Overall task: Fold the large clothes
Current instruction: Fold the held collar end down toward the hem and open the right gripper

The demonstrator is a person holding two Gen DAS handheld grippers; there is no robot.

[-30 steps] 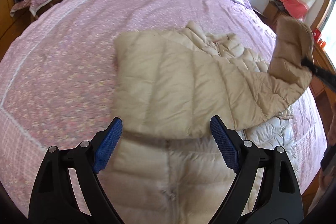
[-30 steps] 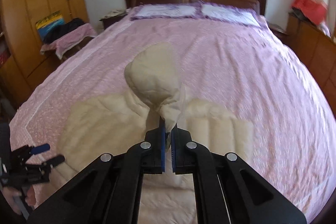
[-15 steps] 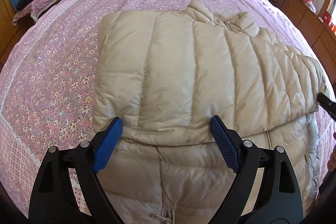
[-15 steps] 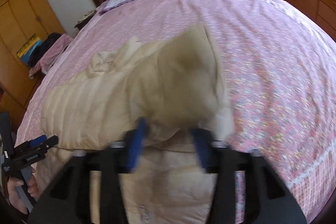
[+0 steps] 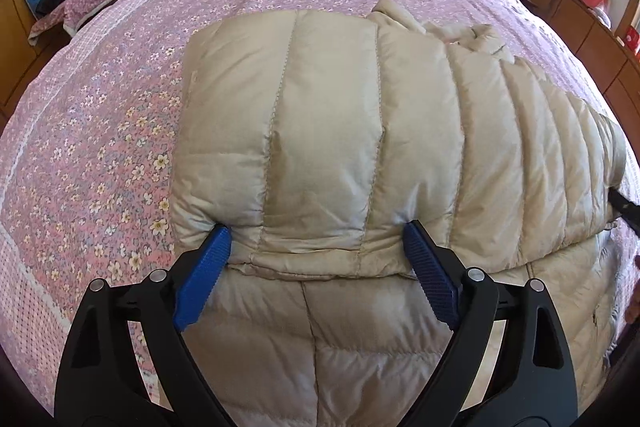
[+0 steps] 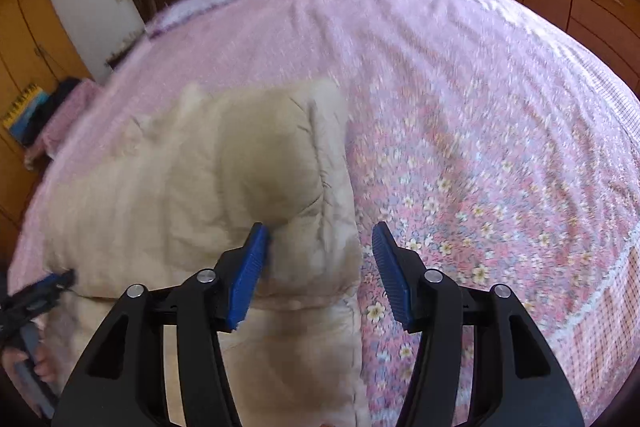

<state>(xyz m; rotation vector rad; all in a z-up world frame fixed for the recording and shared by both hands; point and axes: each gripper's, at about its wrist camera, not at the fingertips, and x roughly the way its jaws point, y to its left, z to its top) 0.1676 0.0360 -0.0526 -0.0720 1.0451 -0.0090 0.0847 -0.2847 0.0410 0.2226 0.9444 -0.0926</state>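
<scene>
Right now the right gripper [image 6: 318, 267] has just been opening, its jaws parted around the folded-over sleeve end of the puffy beige quilted down jacket [image 5: 360, 147] without pressing on it. The left gripper [image 5: 316, 275] stands wide, its blue pads [image 5: 204, 283] resting at the folded edge on either side, gripping nothing. The jacket lies on the bed with the pink floral bedspread [image 5: 120, 127], its upper part laid over the lower. The likely trouble is springy padding: with nothing pinning it, the fold may puff up and slide apart. A pad could also catch the slippery shell as it withdraws and drag the layer askew.
</scene>
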